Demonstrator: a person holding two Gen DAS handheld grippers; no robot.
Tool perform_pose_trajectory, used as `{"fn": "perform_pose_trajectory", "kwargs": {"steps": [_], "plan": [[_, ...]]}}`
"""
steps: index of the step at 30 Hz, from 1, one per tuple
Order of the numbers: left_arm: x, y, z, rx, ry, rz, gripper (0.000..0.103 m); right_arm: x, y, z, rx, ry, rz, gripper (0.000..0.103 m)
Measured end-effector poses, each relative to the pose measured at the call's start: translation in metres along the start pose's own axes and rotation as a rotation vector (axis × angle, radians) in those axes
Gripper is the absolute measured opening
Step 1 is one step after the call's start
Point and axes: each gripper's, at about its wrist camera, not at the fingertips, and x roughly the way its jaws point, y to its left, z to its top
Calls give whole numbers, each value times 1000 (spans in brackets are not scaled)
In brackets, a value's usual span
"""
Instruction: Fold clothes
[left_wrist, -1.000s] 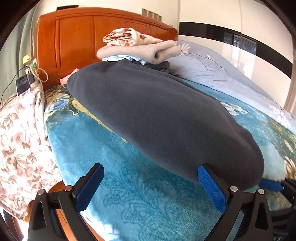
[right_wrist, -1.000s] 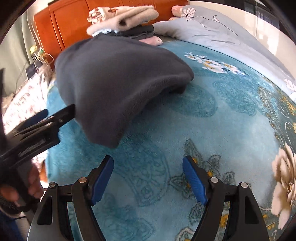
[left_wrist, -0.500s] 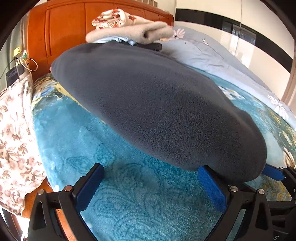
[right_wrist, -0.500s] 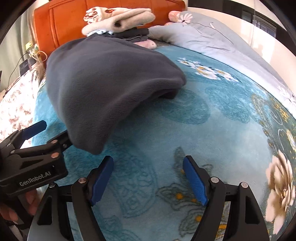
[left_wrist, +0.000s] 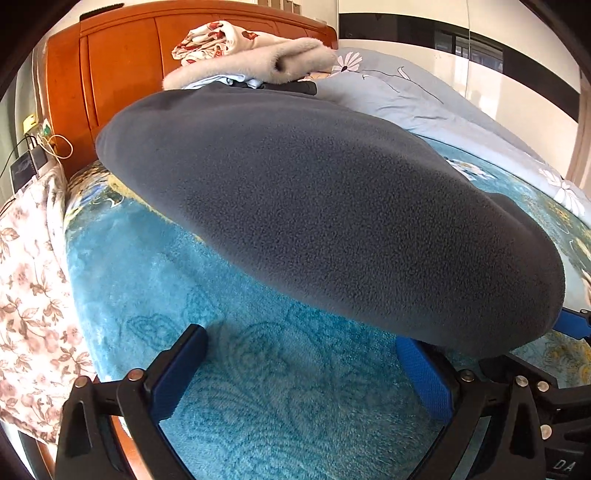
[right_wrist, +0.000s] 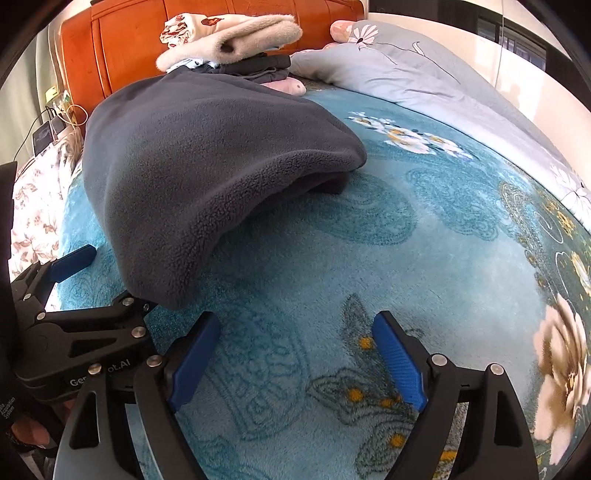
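Left gripper: I'm holding it wide apart, gripping nothing.
Right gripper: I'm spreading its jaws, nothing between.
Grey fleece garment: lying folded on the teal blanket.

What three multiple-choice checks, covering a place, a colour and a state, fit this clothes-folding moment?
1. Where is the stack of folded clothes?
A. by the wooden headboard
B. on the floor
C. between the right jaws

2. What colour is the fleece garment?
A. red
B. dark grey
C. white

3. How does the right gripper stand?
A. shut on the fleece
B. shut on a pillow
C. jaws apart, nothing between them

Answers: A, the pile sits by the headboard; B, the fleece is dark grey; C, only blanket shows between the opening jaws.
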Motion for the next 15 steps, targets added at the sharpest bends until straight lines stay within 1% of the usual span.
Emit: {"fn": "perform_pose_trajectory", "kwargs": {"steps": [15], "plan": [[-10, 3, 3, 10, 1, 2, 103, 0, 0, -1, -2, 0, -6, 86]]}}
